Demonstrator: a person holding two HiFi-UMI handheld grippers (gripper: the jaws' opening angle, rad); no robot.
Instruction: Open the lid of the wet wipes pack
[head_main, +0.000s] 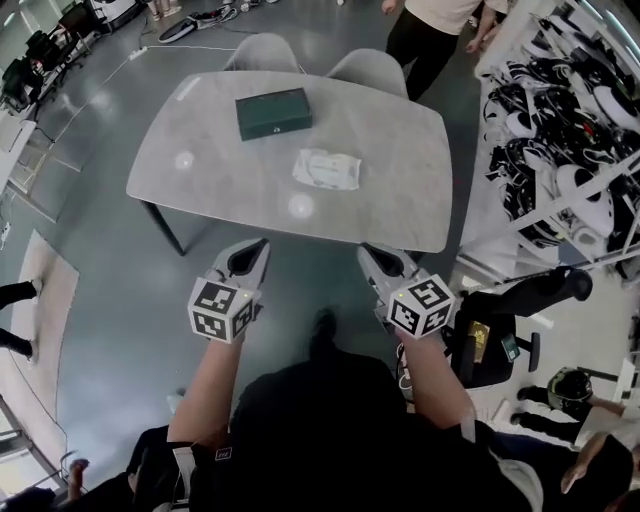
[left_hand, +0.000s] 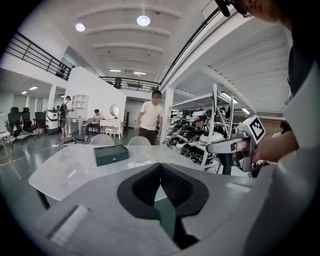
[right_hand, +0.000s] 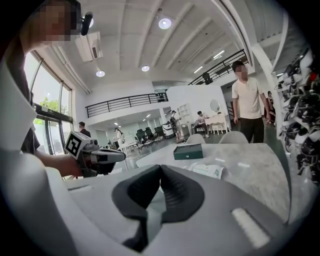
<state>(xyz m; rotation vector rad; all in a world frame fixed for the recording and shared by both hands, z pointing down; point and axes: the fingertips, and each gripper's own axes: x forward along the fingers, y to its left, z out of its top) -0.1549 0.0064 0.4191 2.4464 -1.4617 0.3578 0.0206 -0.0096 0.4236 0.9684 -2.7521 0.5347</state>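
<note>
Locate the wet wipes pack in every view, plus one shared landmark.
Head view: wet wipes pack on the table, right of centre.
Left gripper view: pack, a white sliver near centre.
Right gripper view: pack right of centre.
Shared landmark: dark green box, just beyond the pack.

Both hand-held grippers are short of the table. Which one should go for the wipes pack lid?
Right, marginally: the right hand-held gripper sits slightly nearer the wet wipes pack than the left hand-held gripper; both are shut, empty.
</note>
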